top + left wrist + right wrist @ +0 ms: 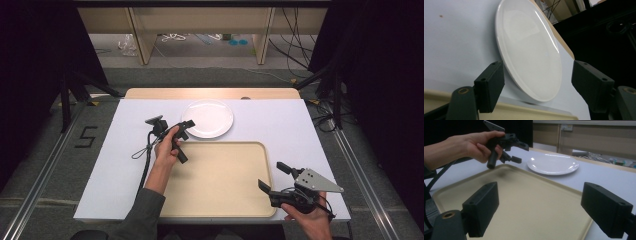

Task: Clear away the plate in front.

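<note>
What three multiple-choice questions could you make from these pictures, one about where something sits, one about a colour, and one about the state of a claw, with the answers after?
1. Where is the plate?
A. inside the tray
B. on the white table cover beyond the tray
C. on the floor

2. What colour is the tray?
A. beige
B. red
C. blue

3. How is the left claw?
A. shut on the plate
B. shut on a cup
C. open, aimed at the plate

Answers:
1. B: the high view shows the plate on the white cover past the tray's far edge.
2. A: its bare surface is pale beige in the high view and the right gripper view.
3. C: the left gripper view shows its jaws apart on either side of the plate's near rim, gripping nothing.

The right claw is open too, by the tray's near right corner.
</note>
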### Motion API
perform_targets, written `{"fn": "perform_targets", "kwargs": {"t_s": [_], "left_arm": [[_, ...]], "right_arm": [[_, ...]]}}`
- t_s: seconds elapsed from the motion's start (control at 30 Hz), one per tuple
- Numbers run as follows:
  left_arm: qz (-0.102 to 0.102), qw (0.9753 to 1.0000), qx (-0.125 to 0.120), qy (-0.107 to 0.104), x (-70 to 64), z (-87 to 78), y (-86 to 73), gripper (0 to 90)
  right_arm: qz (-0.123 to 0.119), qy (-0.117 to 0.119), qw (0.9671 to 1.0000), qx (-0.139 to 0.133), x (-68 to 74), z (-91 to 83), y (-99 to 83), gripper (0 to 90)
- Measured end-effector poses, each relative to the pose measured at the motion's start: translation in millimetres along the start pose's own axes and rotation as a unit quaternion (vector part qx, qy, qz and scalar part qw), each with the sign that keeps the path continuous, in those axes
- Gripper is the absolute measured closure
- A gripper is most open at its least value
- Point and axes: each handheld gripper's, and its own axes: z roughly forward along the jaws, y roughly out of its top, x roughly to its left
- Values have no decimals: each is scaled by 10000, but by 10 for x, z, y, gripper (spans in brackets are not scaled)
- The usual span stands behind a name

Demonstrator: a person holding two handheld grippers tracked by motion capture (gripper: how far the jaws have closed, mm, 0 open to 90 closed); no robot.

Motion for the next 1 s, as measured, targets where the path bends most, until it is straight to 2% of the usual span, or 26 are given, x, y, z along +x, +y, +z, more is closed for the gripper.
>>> {"fn": "perform_targets", "kwargs": {"t_s": [0.1,0.13,0.2,0.3,0.4,0.47,0.5,0.57,0.63,0.7,0.77,0.83,0.9,0.93,1.0], "left_arm": [[-31,10000,-19,31,19,17,16,270],[-89,10000,-40,20,21,28,20,282],[-185,9998,-14,12,38,47,25,285],[-266,9996,-9,91,71,78,29,294],[-263,9996,5,91,95,91,35,313],[-340,9993,-9,121,106,107,39,319],[-400,9992,-45,87,118,124,39,330],[-374,9991,22,204,143,131,44,349],[-492,9986,2,200,151,157,43,351],[-512,9985,-35,189,151,170,42,379],[-568,9982,-3,197,158,180,47,385],[-479,9987,-7,174,153,201,51,391],[-502,9985,19,202,113,213,61,402],[-622,9979,64,178,89,242,77,407],[-677,9974,43,237,84,255,83,406]], "right_arm": [[-1,28,10000,-8,1,2,0,158],[-11,-13,10000,60,2,-8,3,158],[6,16,10000,17,3,0,0,158],[4,-13,10000,63,5,-9,3,158],[30,-12,10000,77,9,-11,2,158],[28,-7,10000,78,9,-10,2,158],[86,42,10000,-23,16,9,-5,158],[24,-4,10000,76,9,-10,3,158],[28,-4,10000,77,8,-10,3,158],[45,12,10000,43,9,-3,0,158],[29,-23,9999,123,11,-13,3,158],[30,-20,9999,120,11,-12,3,158],[32,-19,9999,118,9,-12,3,158],[31,-17,9999,110,8,-10,2,158],[28,-16,10000,75,7,-8,0,158]]}}
